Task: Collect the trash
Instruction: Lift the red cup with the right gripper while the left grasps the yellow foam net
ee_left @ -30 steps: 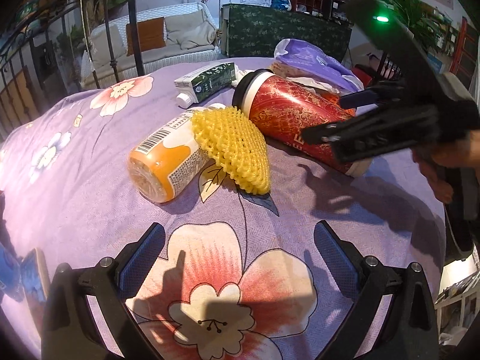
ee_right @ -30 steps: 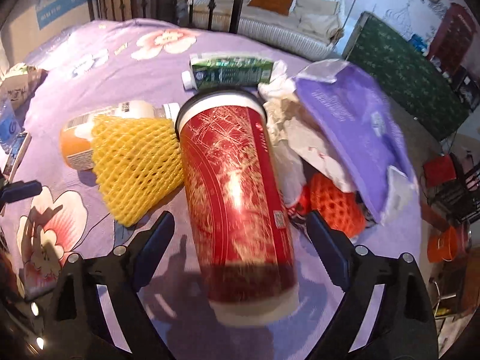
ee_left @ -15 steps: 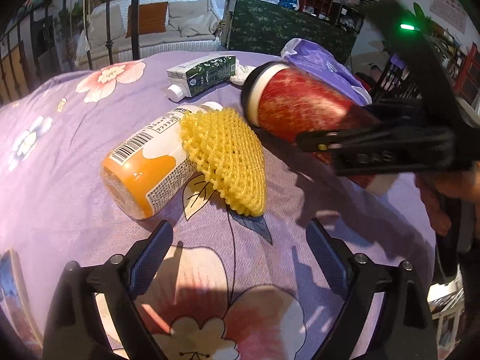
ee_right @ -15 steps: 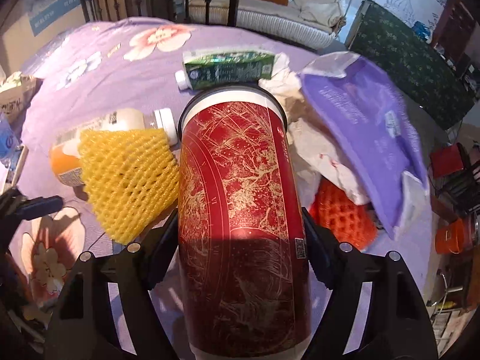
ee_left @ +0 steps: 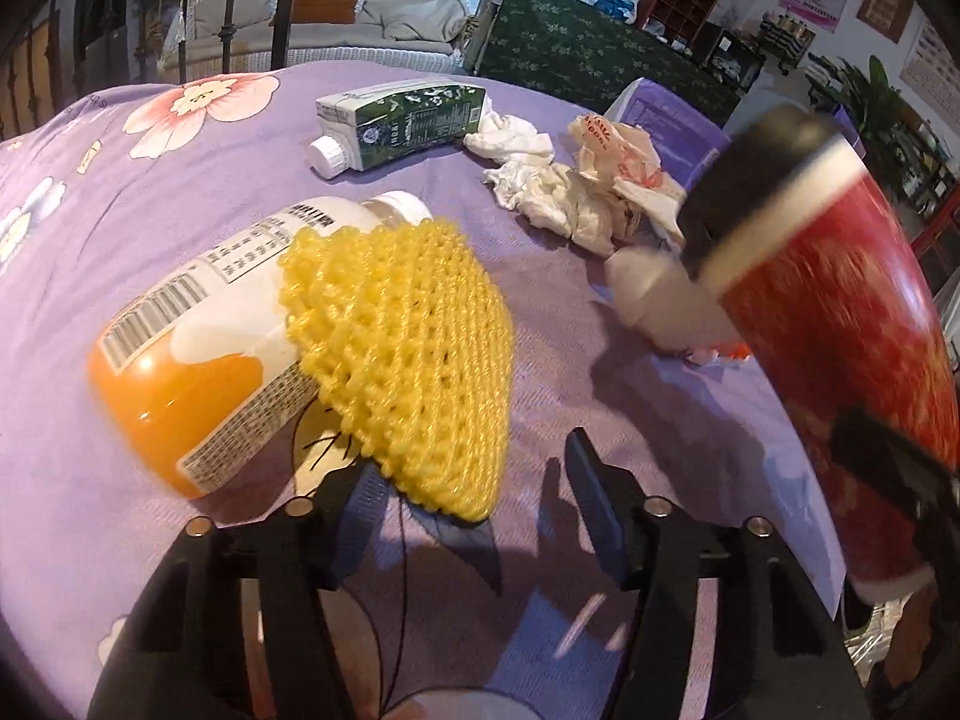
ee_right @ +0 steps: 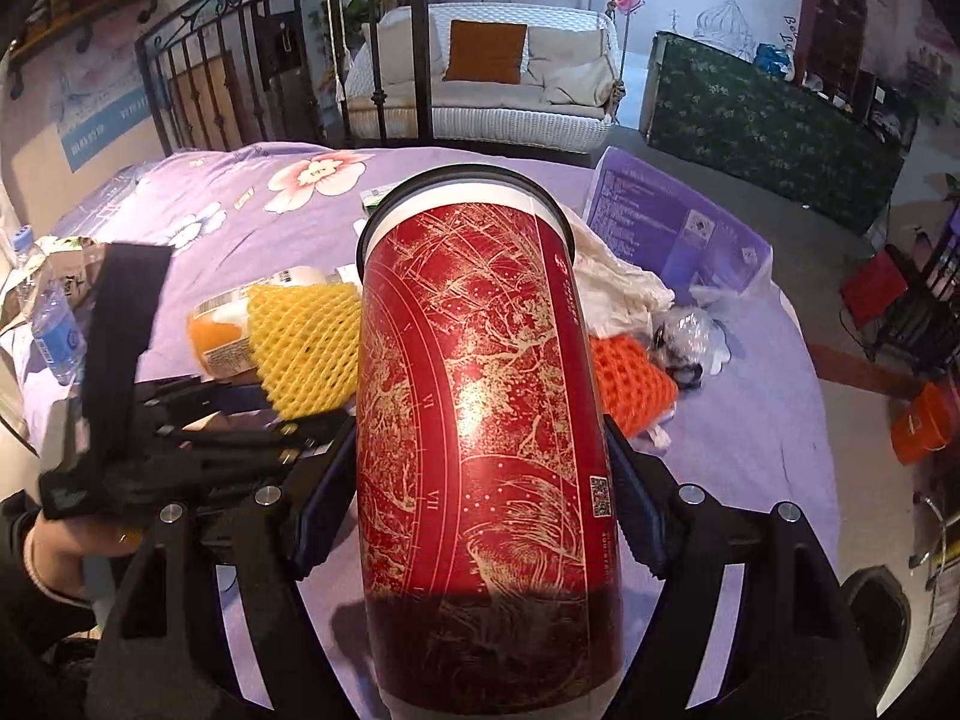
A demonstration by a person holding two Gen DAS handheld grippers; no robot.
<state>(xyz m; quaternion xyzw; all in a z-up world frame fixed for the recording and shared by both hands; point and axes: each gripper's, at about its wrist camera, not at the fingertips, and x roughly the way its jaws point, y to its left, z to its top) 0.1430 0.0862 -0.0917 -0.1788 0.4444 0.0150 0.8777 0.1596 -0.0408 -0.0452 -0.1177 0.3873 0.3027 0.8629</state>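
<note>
Two grippers are working: your right gripper [ee_right: 480, 498] is clamping the tall red paper cup [ee_right: 480, 420], while your left gripper [ee_left: 468, 498], jaws closing, is straddling the near tip of the yellow foam net [ee_left: 408, 360], which is stretching far-left.

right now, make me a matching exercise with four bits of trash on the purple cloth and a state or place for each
Things:
1. red cup
2. yellow foam net
3. green carton
4. orange foam net

States or places:
A. draped over the orange bottle's side
B. lying alone at the far side, white cap toward the camera
C. clamped in the right gripper, off the cloth
D. beside the crumpled paper, right of the cup

Pairs: 1-C, 2-A, 3-B, 4-D
</note>
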